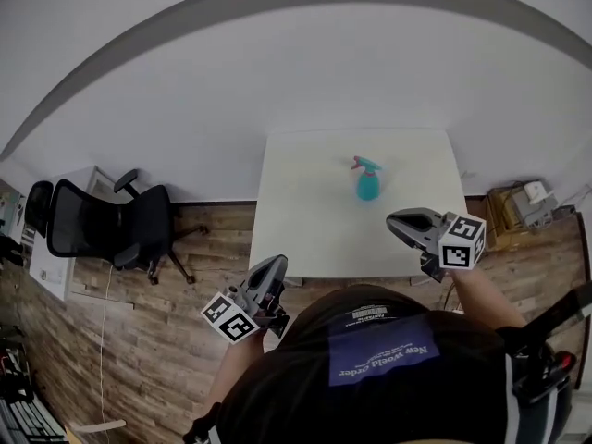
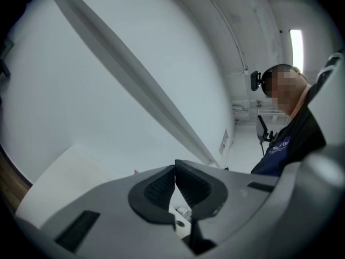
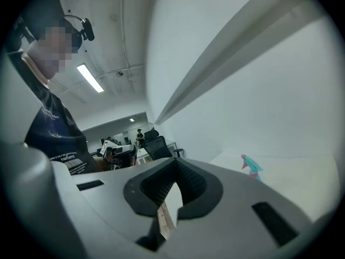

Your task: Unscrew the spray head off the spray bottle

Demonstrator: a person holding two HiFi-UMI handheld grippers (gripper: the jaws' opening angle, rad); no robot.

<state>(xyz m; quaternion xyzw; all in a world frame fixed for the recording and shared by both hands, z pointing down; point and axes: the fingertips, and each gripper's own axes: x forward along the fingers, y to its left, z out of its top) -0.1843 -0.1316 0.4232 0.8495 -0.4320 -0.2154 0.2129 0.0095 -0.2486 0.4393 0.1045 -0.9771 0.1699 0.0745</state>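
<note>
1. Standing upright toward the far side of the white table (image 1: 314, 229), the teal spray bottle (image 1: 368, 185) is alone in the head view, with its pink-tipped spray head (image 1: 363, 165) still screwed on. It stands in the open, with room to reach it from either side. The left gripper (image 1: 274, 266) hangs off the table's near left corner, over the wooden floor. The right gripper (image 1: 396, 222) sits over the near right edge. Both are well apart from the bottle, so I judge that the unscrewing has not begun and the hands are only at the approach.

2. In the left gripper view, the left gripper (image 2: 174, 169) has its ribbed pads pressed flat together with nothing between them. It points mostly at the bare wall, with a corner of the table (image 2: 59, 171) low at the left. The bottle cannot be made out with any certainty here, so this hand looks poorly lined up for a grasp.

3. In the right gripper view, the right gripper (image 3: 175, 166) is likewise closed tight and empty. The bottle (image 3: 251, 167) shows small and off to the right of the jaws. Both pairs of jaws would have to spread before either could take hold. Most likely one would steady the body while the other turns the head.
</note>
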